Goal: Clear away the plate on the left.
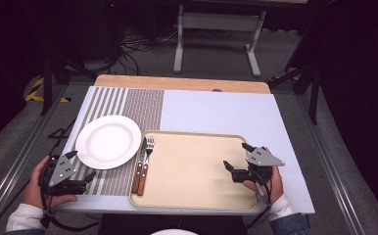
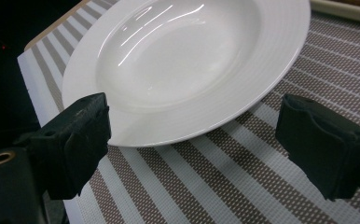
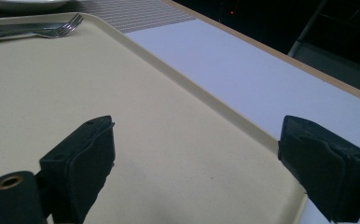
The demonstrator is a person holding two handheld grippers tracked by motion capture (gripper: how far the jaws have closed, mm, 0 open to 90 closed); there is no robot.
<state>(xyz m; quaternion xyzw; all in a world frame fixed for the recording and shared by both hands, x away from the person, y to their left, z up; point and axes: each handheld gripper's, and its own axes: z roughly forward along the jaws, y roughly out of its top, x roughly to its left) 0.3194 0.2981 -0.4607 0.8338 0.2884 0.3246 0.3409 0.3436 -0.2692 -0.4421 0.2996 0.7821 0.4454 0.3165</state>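
Along the tray's left edge lie knife and fork (plate beside); both grippers, left and right, gape wide, empty.

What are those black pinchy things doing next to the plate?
A person holds a black two-jaw claw in each hand, and both are open and empty. The left claw sits over the striped brown-and-white placemat, close to the rim of the round white plate without touching it. The right claw hovers over the right end of the beige plastic tray. A wooden-handled knife and wooden-handled fork lie side by side at the tray's left edge. Nothing is being held.
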